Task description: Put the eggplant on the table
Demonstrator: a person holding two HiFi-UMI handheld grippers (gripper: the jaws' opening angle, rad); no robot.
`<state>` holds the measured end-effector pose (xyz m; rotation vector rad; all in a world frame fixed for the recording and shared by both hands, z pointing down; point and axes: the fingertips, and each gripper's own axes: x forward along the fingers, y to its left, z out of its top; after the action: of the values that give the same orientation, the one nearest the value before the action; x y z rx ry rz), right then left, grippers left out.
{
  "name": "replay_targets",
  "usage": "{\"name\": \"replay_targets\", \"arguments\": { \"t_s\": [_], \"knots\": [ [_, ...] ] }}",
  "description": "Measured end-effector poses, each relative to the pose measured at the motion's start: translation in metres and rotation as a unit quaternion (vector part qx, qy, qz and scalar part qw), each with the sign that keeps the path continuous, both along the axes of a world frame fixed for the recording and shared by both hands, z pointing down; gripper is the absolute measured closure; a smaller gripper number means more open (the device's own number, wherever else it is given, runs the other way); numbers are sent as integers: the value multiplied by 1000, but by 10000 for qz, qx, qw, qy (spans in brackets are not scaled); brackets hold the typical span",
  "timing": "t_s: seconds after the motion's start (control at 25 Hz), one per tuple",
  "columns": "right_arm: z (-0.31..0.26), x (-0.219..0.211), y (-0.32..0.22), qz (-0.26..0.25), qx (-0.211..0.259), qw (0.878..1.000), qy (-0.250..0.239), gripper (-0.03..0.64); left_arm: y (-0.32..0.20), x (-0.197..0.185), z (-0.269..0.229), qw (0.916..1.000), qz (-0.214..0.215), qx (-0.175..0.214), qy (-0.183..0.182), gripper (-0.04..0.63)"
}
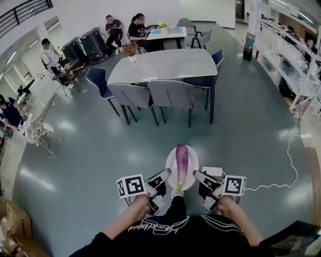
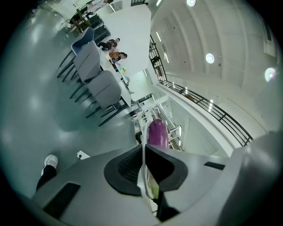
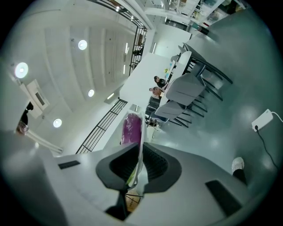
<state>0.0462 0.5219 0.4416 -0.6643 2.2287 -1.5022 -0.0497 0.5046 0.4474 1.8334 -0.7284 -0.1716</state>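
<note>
Item: eggplant (image 1: 182, 165), carried on white plate (image 1: 169, 168), long axis 12–6 o'clock. The rim is clamped by left gripper (image 1: 165, 175) at 8 o'clock and right gripper (image 1: 197, 175) at 4 o'clock. Destination table (image 1: 165, 65): well apart, 12 o'clock.

Your left gripper (image 1: 166, 174) is clamped on the plate's (image 1: 170, 156) left rim, jaws closed on the thin edge. Your right gripper (image 1: 196, 174) grips the right rim likewise. Your left forearm (image 1: 125, 221) and right forearm (image 1: 242, 221) extend towards the plate, converging slightly.

place: open office lounge | cues: table (image 1: 165, 64), chairs (image 1: 170, 94), shelving (image 1: 293, 55), seated people (image 1: 114, 27), mezzanine railing (image 1: 22, 12)
</note>
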Motion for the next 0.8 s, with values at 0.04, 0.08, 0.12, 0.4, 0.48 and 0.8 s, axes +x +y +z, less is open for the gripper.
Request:
{"name": "replay_targets", "arguments": {
  "t_s": [0.04,0.08,0.12,0.4,0.48,0.8],
  "knots": [
    [2,-2,-12,12,-28,10000,-15,598,-12,-1,2,10000,4,-28,-3,571],
    [5,-4,-24,27,-59,10000,-14,598,-25,-3,4,10000,7,-56,-1,570],
    [7,-6,-38,40,-89,10000,2,598,-38,-6,5,10000,10,-76,2,571],
    [6,-30,-140,13,-222,9997,129,598,-138,-31,2,9998,-108,-119,68,570],
    [3,-40,-168,-54,-215,9996,185,598,-164,-41,1,9998,-145,-130,80,570],
    [-18,-61,-267,-23,-95,9999,119,598,-268,-61,-15,9996,-155,16,218,570]
  ]
}}
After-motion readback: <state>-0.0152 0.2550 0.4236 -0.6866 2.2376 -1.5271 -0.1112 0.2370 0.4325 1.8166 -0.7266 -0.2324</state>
